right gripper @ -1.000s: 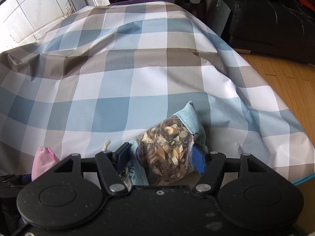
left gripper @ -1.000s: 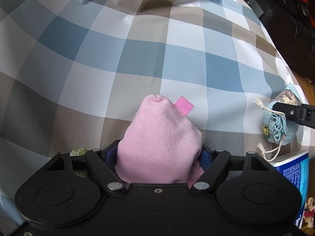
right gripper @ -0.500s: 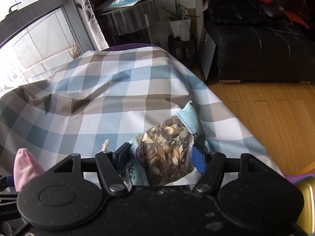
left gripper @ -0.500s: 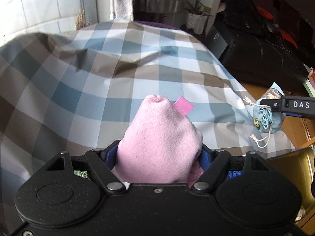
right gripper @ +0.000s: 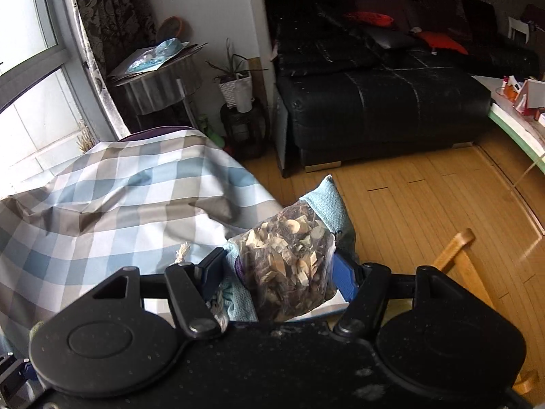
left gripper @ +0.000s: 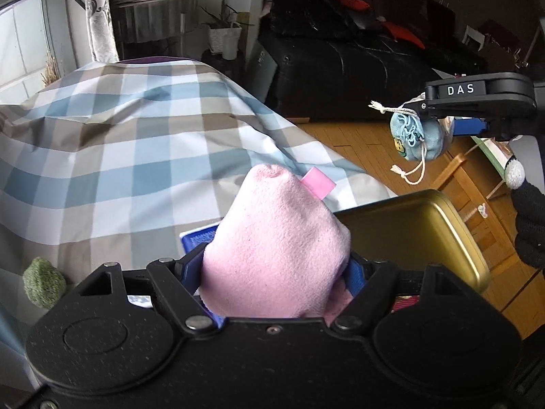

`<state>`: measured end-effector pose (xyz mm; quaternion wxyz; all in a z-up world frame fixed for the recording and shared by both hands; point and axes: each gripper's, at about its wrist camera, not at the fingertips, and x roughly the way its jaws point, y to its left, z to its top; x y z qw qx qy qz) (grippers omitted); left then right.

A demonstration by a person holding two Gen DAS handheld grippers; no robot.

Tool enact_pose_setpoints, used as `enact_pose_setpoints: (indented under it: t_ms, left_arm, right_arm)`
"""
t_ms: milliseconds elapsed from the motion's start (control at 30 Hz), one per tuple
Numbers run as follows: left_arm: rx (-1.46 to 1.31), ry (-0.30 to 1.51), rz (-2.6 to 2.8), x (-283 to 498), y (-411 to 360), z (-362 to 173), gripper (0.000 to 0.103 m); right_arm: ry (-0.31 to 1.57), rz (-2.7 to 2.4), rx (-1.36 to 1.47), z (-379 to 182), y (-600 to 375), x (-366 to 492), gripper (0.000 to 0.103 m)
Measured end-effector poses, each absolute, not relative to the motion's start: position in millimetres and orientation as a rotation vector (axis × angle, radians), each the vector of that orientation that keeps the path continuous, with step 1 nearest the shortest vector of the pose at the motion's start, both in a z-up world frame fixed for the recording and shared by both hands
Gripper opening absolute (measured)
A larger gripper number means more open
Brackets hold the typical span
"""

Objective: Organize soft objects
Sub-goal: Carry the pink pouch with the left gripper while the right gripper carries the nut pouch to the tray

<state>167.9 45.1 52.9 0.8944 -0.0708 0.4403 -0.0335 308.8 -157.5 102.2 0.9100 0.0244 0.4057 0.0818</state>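
The left gripper (left gripper: 276, 269) is clamped on a pink plush pouch (left gripper: 276, 248), its blue pads pressed into both sides of the fabric; a pink tag (left gripper: 317, 187) sticks out near the pouch's tip. The right gripper (right gripper: 279, 276) is closed around a light blue drawstring bag (right gripper: 327, 201) with a clear packet of dried chips (right gripper: 289, 266) against its front.

Only the left wrist view shows the right gripper from outside (left gripper: 477, 102): there the blue bag (left gripper: 417, 136) hangs in the air, well right of the checked cloth (left gripper: 136, 156), its cord ends dangling. That view alone also shows a gold tin (left gripper: 425, 231) just right of the pink pouch and off the cloth's edge, and a green knitted ball (left gripper: 44, 283) on the cloth at lower left.

The right wrist view shows the packet's contents and, beyond the cloth (right gripper: 119, 204), a black sofa (right gripper: 374, 102).
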Motion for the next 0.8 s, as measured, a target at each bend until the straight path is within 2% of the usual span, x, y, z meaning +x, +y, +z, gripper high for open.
enact_pose_setpoints:
  t_ms: [233, 567, 800]
  left_arm:
    - [-0.151, 0.952, -0.077, 169, 3, 39, 0.073]
    - [-0.214, 1.006, -0.099, 190, -46, 20, 0.073]
    - [-0.178, 1.008, -0.078, 204, -70, 18, 0.073]
  right_arm:
    - [0.955, 0.082, 0.115, 96, -206, 293, 0.066]
    - [0.785, 0.055, 0.039, 134, -218, 279, 0.066]
    - [0.829, 0.036, 0.054, 135, -248, 284, 0.066]
